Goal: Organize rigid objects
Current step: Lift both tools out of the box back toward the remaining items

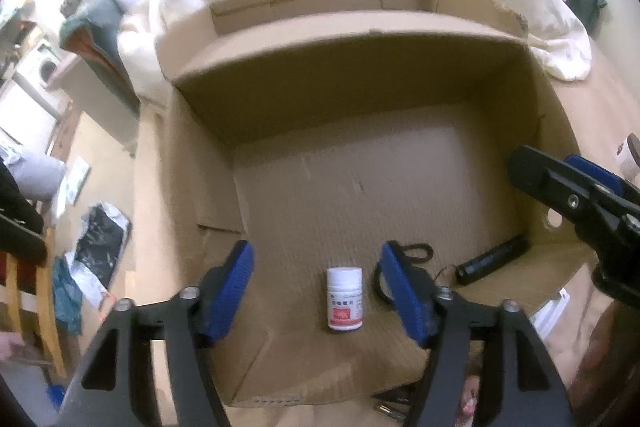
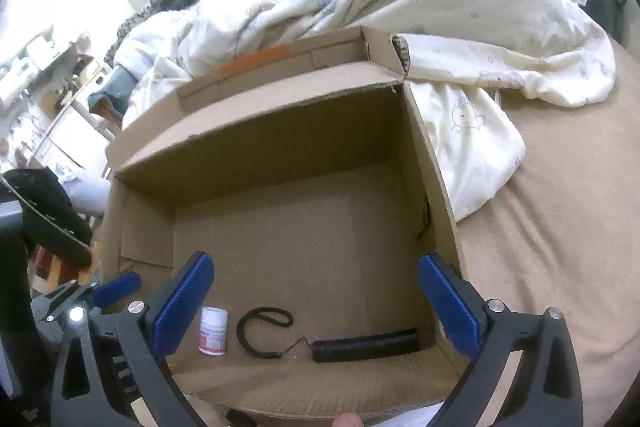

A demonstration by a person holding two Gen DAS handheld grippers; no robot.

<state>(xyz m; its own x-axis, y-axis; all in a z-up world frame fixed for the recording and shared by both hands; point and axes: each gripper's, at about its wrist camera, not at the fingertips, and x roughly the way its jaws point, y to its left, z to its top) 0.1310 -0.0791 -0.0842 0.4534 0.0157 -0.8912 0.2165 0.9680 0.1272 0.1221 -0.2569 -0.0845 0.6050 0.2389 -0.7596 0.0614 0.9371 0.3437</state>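
Left wrist view: my left claw hangs over the open brown cardboard box, its blue pads spread apart with the small white plastic pill bottle with a red label standing upright on the box floor between them, touched by neither pad; it is released. To the right of the bottle a black looped cord leads to a black cylindrical flashlight lying flat near the right wall. Right wrist view: the bottle, the cord and the flashlight line up along the near edge of the box floor, and my right claw stands spread at its widest above them, holding nothing, clear of everything.
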